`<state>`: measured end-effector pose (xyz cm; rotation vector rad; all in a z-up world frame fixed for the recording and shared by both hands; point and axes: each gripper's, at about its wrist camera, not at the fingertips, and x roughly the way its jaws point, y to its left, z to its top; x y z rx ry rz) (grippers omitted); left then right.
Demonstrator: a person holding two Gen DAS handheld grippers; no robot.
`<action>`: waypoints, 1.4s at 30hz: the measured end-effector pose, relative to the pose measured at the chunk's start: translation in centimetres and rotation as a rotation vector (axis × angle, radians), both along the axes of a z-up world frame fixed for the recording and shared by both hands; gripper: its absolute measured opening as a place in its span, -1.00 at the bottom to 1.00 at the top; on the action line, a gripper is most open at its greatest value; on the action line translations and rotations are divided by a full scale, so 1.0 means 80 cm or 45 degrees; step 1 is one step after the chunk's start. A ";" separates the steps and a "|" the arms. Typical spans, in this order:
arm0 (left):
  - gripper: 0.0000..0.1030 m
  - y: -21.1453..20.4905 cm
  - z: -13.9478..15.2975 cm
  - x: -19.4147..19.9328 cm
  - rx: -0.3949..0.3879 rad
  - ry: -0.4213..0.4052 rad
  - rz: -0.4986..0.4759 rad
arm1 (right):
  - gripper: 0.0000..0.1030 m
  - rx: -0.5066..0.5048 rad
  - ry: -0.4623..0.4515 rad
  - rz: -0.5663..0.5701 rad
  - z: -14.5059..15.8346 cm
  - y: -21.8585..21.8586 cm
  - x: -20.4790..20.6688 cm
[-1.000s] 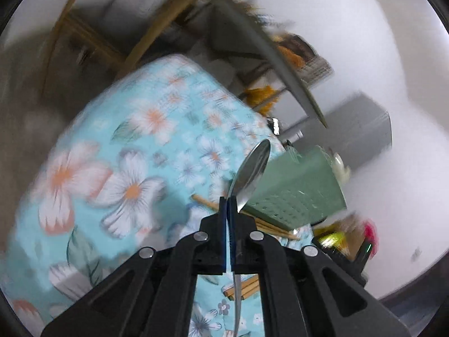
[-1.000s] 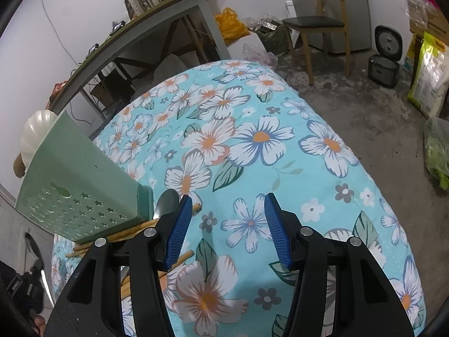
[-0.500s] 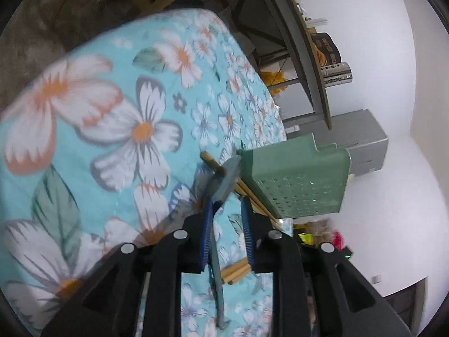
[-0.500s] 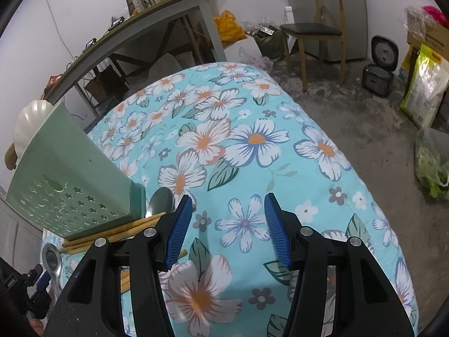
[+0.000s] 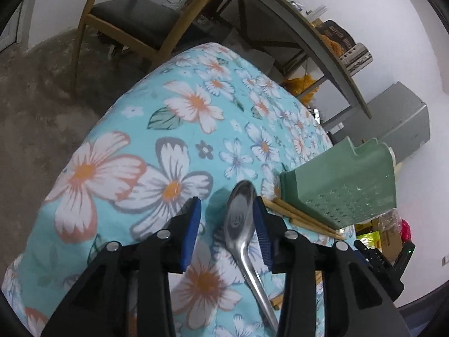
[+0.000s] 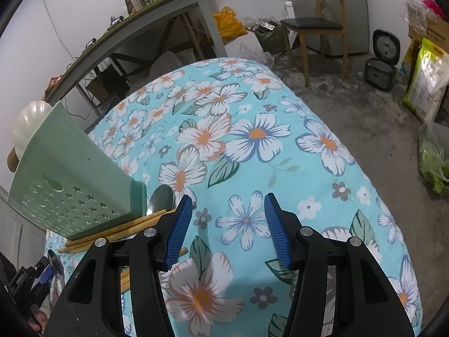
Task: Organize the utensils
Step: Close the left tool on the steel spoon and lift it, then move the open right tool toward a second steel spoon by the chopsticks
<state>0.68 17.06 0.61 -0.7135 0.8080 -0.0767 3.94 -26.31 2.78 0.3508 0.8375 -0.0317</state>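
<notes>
A floral tablecloth (image 5: 174,129) fills both views. The green perforated utensil holder (image 5: 345,185) sits at centre right of the left view, over wooden chopsticks (image 5: 303,219). The left gripper (image 5: 227,224) is opening, its jaws apart around the metal spoon (image 5: 240,213), which lies loose by the right pad. The right gripper (image 6: 228,227), lower centre, gapes half-wide, empty.
</notes>
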 end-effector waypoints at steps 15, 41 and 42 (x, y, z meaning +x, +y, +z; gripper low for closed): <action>-0.90 -0.014 -0.012 0.015 0.052 0.055 -0.071 | 0.00 0.140 0.033 0.135 -0.004 0.017 0.003; -0.84 -0.022 -0.007 0.006 0.185 0.026 -0.118 | -0.09 0.278 0.132 0.138 0.005 0.066 0.003; -0.83 -0.023 -0.006 0.006 0.191 0.026 -0.120 | -0.09 0.258 0.121 0.125 0.008 0.065 0.001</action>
